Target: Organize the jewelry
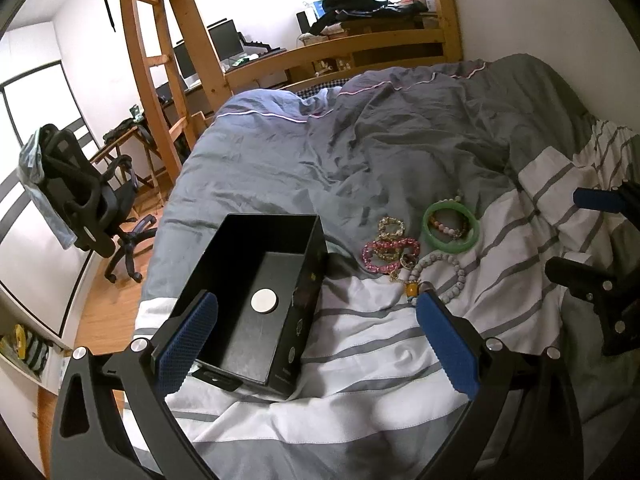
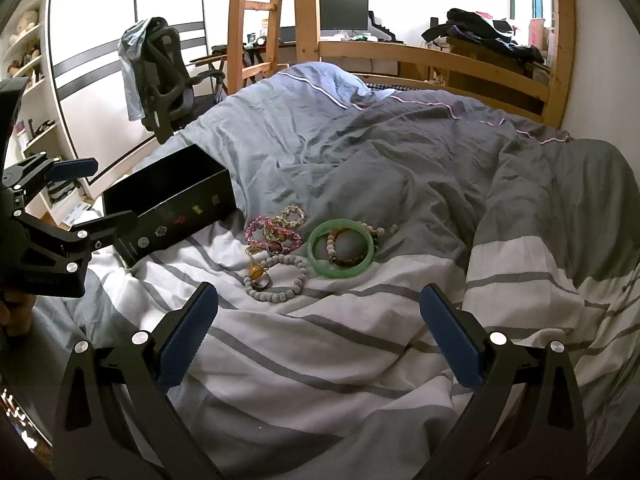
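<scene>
An open black box (image 1: 256,304) (image 2: 176,204) lies on the bed with a round white disc (image 1: 264,301) on its floor. Beside it lies a pile of jewelry: a green bangle (image 1: 451,227) (image 2: 342,253), a pink bead bracelet (image 1: 390,255) (image 2: 272,232), a gold bracelet (image 1: 390,227) (image 2: 290,216), a grey bead bracelet (image 1: 444,276) (image 2: 276,280) with an amber bead (image 2: 256,271). My left gripper (image 1: 316,336) is open and empty, its left finger over the box. My right gripper (image 2: 318,332) is open and empty, just short of the jewelry.
The bed has a grey duvet (image 2: 400,152) and a white striped sheet (image 2: 340,352). A wooden bunk frame with a ladder (image 1: 160,64) stands behind. An office chair (image 1: 88,208) and a desk with monitors (image 2: 343,12) stand on the left.
</scene>
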Available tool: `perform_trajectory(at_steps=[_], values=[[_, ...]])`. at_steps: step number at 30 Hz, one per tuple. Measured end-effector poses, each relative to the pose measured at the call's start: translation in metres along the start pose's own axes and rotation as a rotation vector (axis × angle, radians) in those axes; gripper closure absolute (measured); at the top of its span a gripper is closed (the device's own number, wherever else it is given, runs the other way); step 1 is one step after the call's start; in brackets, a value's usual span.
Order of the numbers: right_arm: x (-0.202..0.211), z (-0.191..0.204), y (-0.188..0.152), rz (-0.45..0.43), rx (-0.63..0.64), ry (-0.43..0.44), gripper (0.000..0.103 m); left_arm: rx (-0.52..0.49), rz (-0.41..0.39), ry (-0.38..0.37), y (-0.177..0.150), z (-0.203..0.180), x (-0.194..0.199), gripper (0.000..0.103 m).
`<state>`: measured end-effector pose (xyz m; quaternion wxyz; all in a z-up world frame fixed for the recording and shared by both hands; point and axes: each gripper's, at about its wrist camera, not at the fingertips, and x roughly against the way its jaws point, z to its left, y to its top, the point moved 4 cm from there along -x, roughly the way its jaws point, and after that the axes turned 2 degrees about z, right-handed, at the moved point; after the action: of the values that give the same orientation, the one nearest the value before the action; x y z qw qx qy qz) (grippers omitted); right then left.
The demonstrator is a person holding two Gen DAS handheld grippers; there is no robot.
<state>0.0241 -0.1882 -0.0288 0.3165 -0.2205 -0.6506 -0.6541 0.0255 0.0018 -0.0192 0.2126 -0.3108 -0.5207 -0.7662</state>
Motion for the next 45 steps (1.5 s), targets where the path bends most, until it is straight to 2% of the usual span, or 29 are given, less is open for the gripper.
perform_trajectory(at_steps=[45], values=[[-0.0019,0.001,-0.0013,0.007,-0.002,0.003,0.003,0.005,0.001,0.007,-0.0012,0.0057,-0.0009,0.005]])
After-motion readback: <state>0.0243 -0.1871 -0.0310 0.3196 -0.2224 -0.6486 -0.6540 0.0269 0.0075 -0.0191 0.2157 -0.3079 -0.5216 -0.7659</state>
